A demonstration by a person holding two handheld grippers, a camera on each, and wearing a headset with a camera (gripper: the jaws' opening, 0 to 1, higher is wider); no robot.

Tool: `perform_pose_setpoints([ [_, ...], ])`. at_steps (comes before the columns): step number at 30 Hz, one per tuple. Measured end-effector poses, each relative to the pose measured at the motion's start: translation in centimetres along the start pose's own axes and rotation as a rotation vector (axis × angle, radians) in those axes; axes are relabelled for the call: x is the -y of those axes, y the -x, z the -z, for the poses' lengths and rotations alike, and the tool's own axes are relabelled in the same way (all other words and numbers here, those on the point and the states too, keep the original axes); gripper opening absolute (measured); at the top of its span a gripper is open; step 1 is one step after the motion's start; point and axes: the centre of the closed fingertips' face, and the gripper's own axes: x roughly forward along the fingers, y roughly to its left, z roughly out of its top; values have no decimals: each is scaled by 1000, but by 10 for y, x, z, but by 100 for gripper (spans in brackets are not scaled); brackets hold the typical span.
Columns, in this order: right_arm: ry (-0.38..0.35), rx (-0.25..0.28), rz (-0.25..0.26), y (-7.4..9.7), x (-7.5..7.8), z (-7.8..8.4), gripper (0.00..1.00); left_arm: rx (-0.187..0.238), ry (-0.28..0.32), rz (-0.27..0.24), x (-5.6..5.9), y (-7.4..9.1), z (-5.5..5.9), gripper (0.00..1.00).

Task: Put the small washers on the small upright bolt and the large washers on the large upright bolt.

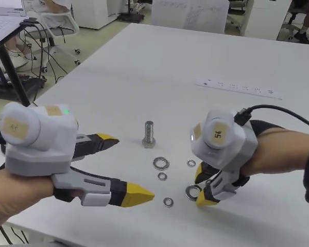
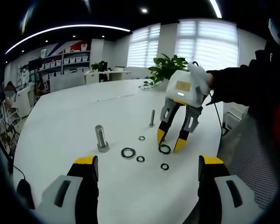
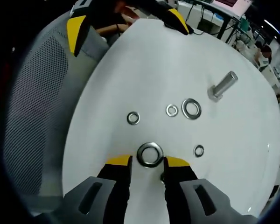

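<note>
White worktop (image 1: 170, 77): five silver steel washers (image 1: 161, 163) lie loose; large grey upright bolt (image 1: 149, 134) bare. Right hand-held gripper (image 3: 148, 161), part-open, straddles one large washer (image 3: 150, 154); left hand-held gripper (image 1: 134, 167) gapes empty.

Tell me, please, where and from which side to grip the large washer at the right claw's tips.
Grip the washer by its outer rim, at two opposite edges, coming steeply from above. It lies flat and thin on the table, so no side offers height to pinch. The right claw straddles it, tips pointing down.
</note>
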Motion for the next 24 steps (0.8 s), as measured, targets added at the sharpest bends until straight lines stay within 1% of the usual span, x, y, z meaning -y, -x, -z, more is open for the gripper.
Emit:
perform_pose_setpoints([
  [4,11,-10,-1,0,1,-1,28,2,1,-1,0,1,0,89],
  [14,1,-27,-17,0,0,-2,27,4,-1,0,1,2,0,88],
  [16,4,-32,-13,0,1,-2,24,3,-2,0,1,2,-1,88],
  [22,-9,-33,-14,0,1,-1,24,-1,-7,1,1,1,0,88],
  [24,-25,-30,-13,0,2,-1,24,-3,-12,-1,1,1,0,88],
])
